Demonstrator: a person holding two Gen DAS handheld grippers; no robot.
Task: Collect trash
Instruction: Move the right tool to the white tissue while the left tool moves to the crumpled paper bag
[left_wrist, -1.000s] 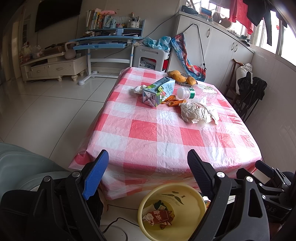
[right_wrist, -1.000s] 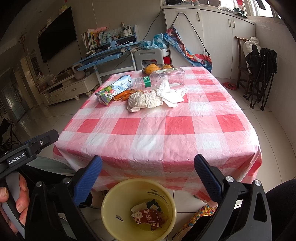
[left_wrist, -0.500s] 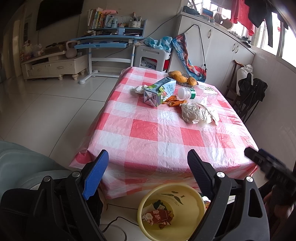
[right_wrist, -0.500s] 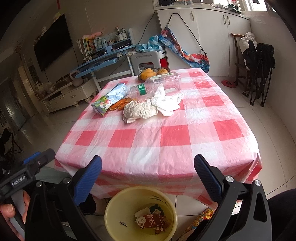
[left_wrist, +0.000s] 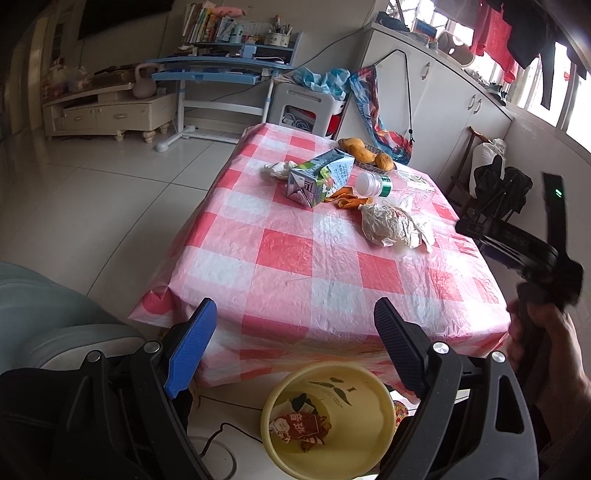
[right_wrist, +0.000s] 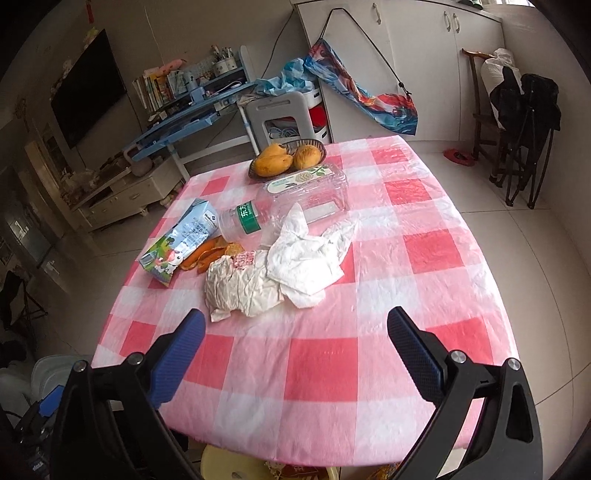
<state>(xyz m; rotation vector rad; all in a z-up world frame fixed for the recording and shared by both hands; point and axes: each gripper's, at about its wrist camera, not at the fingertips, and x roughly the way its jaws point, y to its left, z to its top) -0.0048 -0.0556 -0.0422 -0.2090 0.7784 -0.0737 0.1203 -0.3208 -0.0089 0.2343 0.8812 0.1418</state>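
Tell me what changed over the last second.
The right hand-held gripper rose and advanced over the checked table, jaws open, toward the crumpled paper wrapper; the yellow bin slipped to its view's bottom edge. Nothing was grasped or released. The left hand-held gripper stayed open above the bin; the table trash stayed put.

Right gripper (right_wrist: 295, 332) wide open over bare tablecloth (right_wrist: 325, 369); straight ahead, crumpled wrapper (right_wrist: 240, 288) and tissue (right_wrist: 306, 258) come first, carton (right_wrist: 177, 243), peels (right_wrist: 210, 254), bottle (right_wrist: 240, 221) behind-left, clear box (right_wrist: 314, 192) behind. Ahead-right is free cloth. Left gripper (left_wrist: 295, 332) open below table edge, bin (left_wrist: 332, 417) beneath.
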